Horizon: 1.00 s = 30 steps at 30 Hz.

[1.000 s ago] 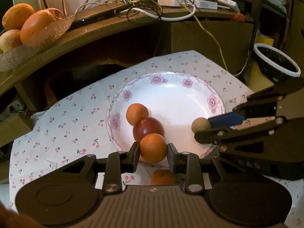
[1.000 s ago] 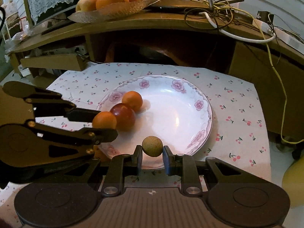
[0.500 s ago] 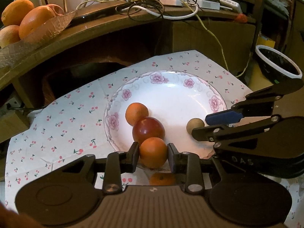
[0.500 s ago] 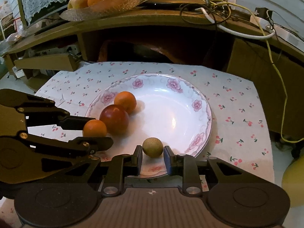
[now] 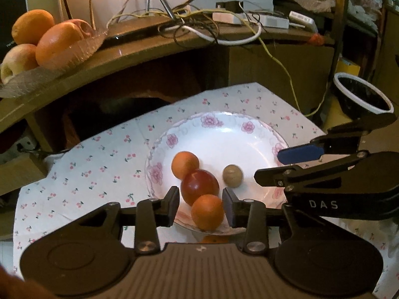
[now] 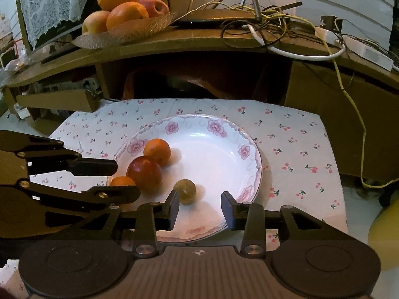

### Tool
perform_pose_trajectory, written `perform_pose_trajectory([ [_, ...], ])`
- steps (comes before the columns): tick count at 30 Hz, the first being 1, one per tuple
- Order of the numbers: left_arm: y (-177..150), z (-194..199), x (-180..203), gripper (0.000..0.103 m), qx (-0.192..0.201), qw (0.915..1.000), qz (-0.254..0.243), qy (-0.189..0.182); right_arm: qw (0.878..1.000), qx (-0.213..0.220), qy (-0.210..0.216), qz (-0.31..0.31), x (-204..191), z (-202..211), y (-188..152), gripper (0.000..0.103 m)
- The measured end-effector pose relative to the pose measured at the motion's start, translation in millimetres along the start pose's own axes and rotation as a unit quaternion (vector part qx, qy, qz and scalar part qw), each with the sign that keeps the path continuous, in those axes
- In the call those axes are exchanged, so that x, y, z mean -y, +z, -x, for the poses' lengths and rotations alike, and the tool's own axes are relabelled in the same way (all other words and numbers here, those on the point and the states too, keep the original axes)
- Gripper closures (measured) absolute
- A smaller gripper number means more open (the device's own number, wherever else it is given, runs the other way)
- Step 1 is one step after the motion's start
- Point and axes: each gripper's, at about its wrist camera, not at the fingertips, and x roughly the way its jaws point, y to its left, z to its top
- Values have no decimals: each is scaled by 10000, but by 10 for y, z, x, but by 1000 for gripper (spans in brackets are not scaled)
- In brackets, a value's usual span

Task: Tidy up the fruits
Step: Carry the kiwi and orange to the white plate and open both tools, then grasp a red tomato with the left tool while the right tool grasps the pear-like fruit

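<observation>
A white flowered plate (image 5: 224,134) (image 6: 224,149) on the cherry-print cloth holds a far orange (image 5: 185,165) (image 6: 157,151), a dark red fruit (image 5: 199,186) (image 6: 144,174), a near orange (image 5: 207,212) (image 6: 122,182) and a small tan fruit (image 5: 232,175) (image 6: 185,190). My left gripper (image 5: 200,208) is open, its jaws apart on either side of the near orange. My right gripper (image 6: 200,208) is open over the plate's near edge, the tan fruit lying just beyond its left finger.
A glass dish (image 6: 124,33) of oranges and apples sits on the wooden shelf behind, beside tangled cables (image 6: 274,32). A black bin with a white rim (image 5: 361,97) stands at the right. The cloth's edges (image 6: 334,174) drop off to the floor.
Both grippers opened. The near orange and the small tan fruit left the jaws and now rest on the plate. Both grippers drew back slightly.
</observation>
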Motion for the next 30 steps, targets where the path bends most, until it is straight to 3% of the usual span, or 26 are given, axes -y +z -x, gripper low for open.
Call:
perform_pose_trajectory([
  [14,-124,292,-342,54,132,9990,262,342,9999,65,99,-94,-21,116,-4,63],
  [30,-537,424,-569,54,-345,9988,38,332,9936,-362,1029,300,-584,231,-210,63],
])
